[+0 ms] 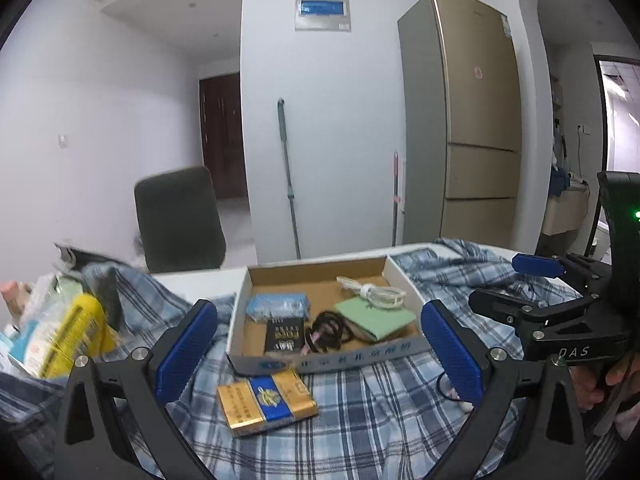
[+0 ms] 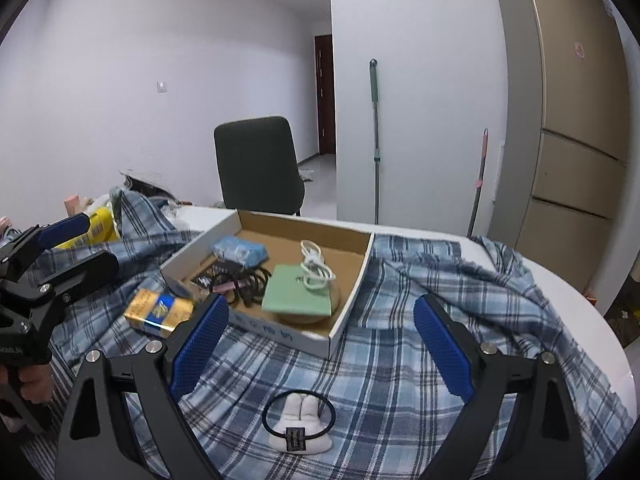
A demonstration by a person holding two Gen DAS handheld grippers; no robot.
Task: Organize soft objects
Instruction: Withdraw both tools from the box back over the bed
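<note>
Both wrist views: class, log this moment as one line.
left claw: open, empty | right claw: open, empty | hair tie: on cloth, before right claw | box: holds small items

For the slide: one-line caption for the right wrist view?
Open right gripper hovers over a bunny hair tie on plaid cloth, near the cardboard box.

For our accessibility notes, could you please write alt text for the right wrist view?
The open right tool hovers over a black hair tie with white plush bunny ears on blue plaid cloth, before a shallow cardboard box.
</note>
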